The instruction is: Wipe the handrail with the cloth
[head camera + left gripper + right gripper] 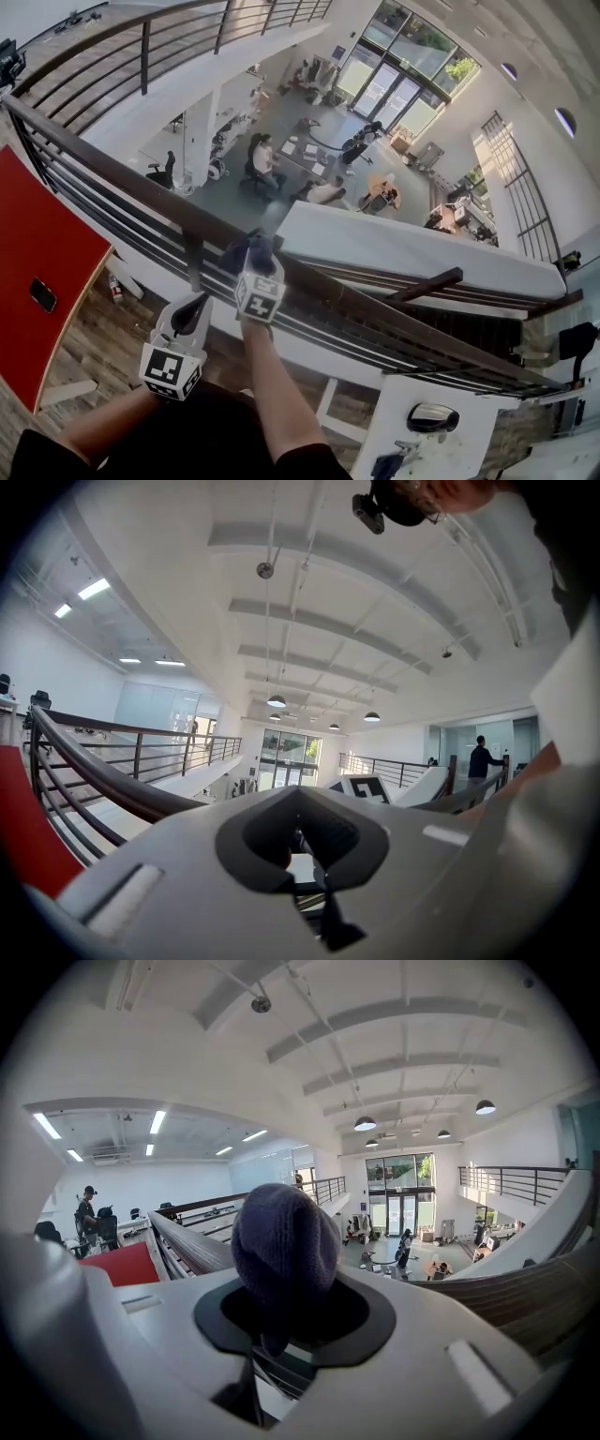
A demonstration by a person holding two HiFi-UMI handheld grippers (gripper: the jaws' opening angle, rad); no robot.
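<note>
The right gripper (257, 259) pinches the dark blue cloth (240, 253) on top of the brown handrail (112, 171), and the left gripper (190, 315) hangs just near-left of it, jaws closed and empty.

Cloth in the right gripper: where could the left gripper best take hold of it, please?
Probably the bunched free end of the cloth, which bulges past the right gripper over the handrail. Come from its left, where the left gripper sits; the base is clamped.

No readable text, labels, brands, numbers or signs in any view.
</note>
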